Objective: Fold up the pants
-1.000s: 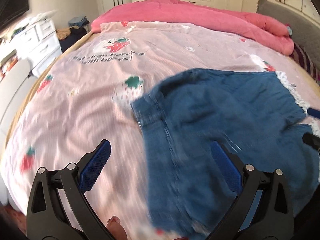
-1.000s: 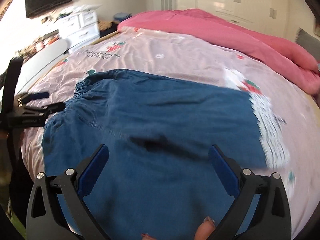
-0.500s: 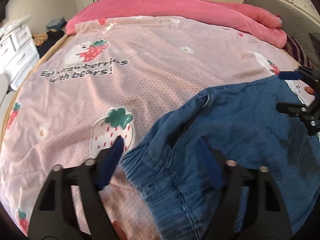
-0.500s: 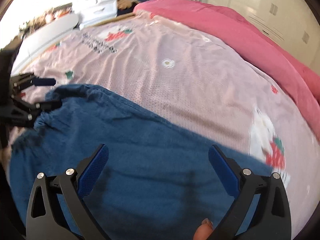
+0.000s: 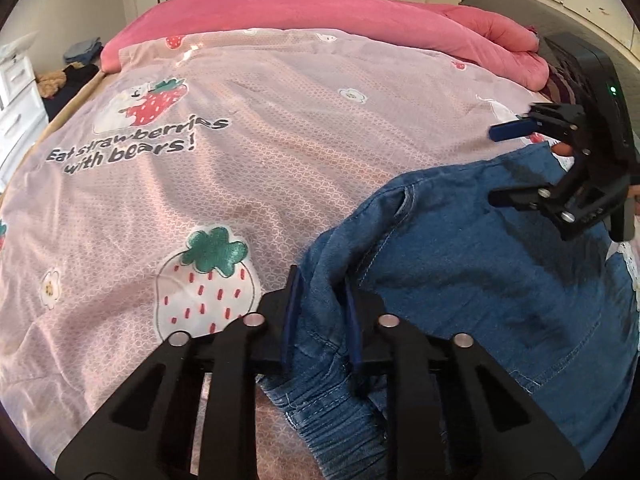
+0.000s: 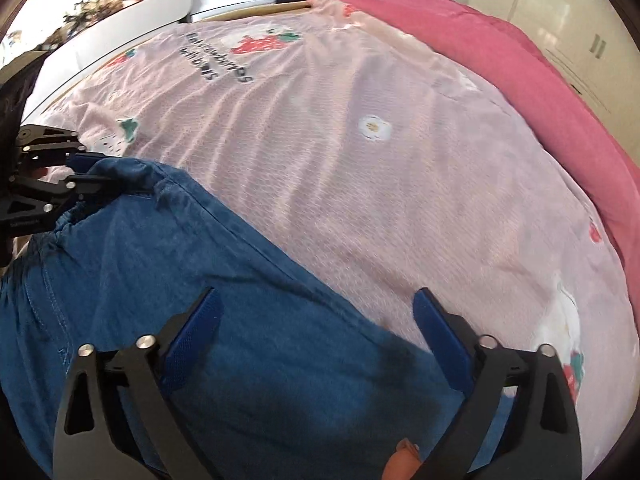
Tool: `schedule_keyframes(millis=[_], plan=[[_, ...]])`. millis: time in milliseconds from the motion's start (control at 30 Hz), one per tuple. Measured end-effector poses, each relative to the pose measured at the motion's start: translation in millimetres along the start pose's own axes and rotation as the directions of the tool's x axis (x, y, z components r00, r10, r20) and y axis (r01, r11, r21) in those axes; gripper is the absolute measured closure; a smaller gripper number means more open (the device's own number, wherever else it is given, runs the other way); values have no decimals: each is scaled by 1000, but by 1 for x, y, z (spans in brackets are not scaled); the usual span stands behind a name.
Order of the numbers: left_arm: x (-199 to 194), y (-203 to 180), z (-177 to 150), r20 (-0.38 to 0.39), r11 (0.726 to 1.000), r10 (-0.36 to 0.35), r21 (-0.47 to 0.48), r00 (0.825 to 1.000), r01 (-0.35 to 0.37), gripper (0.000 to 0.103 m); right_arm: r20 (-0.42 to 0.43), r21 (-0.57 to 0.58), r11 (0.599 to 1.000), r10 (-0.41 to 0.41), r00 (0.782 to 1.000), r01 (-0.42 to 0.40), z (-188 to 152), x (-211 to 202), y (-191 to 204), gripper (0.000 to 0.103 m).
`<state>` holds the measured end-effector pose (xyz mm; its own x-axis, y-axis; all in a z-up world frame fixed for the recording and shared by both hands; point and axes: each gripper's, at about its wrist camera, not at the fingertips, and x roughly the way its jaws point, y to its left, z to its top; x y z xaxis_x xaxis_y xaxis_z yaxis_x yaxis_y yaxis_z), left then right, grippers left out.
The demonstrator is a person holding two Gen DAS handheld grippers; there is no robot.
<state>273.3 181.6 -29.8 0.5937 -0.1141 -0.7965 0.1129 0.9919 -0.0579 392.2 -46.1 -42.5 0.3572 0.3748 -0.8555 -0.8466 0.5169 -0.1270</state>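
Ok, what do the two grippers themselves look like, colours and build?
Both match: the left gripper and right gripper have black angular frames with triangular cut-outs, silver round bolts and flat blue finger pads. The right one's black body shows a small green light. No cables or sleeves are visible.

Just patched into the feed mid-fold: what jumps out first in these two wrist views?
The blue denim pants spread over the near side of the bed, on a pink strawberry-print sheet. The left gripper is shut on a bunched fold near the pants' waistband, while the right gripper hovers open over the far leg edge. A bright pink quilt is heaped along the bed's far side.
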Motion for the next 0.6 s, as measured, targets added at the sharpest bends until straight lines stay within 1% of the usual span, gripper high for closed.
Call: schedule_keyframes(millis=[100, 133, 167, 200, 267, 300, 433, 600], plan=[[1, -3, 0, -2, 1000, 1, 17, 1000, -1, 95, -28, -45, 999, 13, 1000, -15, 5, 11, 5, 45], [0, -3, 0, -2, 1000, -3, 19, 1000, 3, 97, -35, -58, 998, 26, 999, -28, 5, 13, 7, 59], [0, -4, 0, -1, 1000, -2, 26, 1000, 2, 98, -42, -68, 996, 46, 998, -49, 5, 14, 10, 76], [-1, -5, -1, 0, 1000, -1, 29, 1000, 1, 98, -42, -75, 995, 55, 998, -58, 5, 14, 13, 84], [-2, -5, -1, 3, 1000, -4, 25, 1000, 4, 99, -20, -94, 994, 49, 999, -50, 4, 7, 19, 96], [-3, -5, -1, 6, 1000, -7, 20, 1000, 7, 99, -8, -93, 994, 52, 999, -53, 3, 2, 20, 99], [-16, -10, 1, 43, 1000, -24, 21, 999, 23, 99, 72, -53, 997, 56, 996, -52, -5, -25, 18, 99], [-41, -22, -3, 96, 999, -30, 37, 995, 27, 99, 171, -36, 998, 52, 984, -47, -24, -71, 29, 99]])
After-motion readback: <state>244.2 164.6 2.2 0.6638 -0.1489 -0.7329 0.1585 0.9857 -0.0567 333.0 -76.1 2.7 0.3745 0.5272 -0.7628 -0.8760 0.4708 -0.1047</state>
